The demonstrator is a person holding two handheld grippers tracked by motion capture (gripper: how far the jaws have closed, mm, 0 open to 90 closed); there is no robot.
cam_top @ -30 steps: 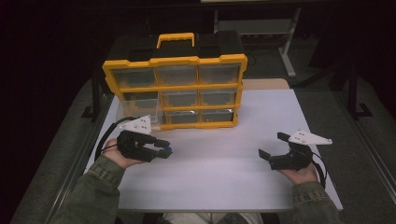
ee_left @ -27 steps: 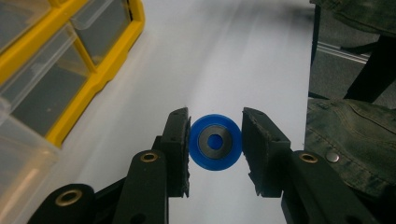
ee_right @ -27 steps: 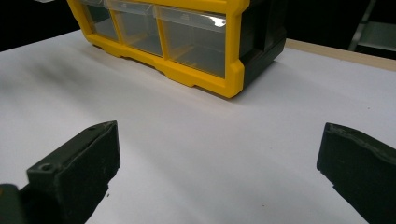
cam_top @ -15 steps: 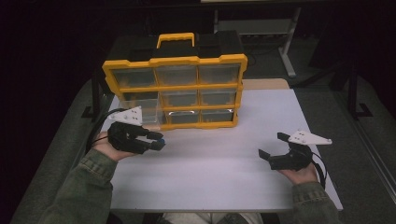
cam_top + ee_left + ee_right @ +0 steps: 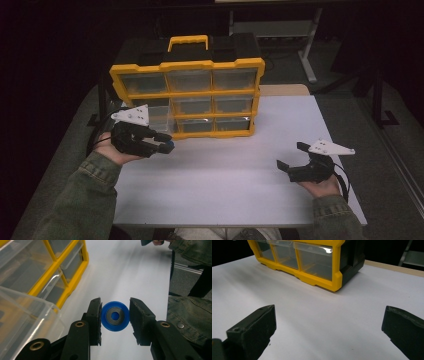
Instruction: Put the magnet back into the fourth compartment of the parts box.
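— One blue disc (image 5: 115, 316) is pinched in the left claw (image 5: 161, 143), beside the pulled-out drawer (image 5: 155, 119) of the yellow organizer (image 5: 187, 97).
— Stowed yet?
— No; dropping it in remains. Right claw (image 5: 290, 157) gapes empty over the counter (image 5: 225, 185).

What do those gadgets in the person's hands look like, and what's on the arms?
Both are black two-jaw tools: left gripper, right gripper. Each carries a grey three-cornered plate on top and trails a black cable. The sleeves are olive-green denim with metal studs.

Olive sleeves, black tools (image 5: 167, 146)
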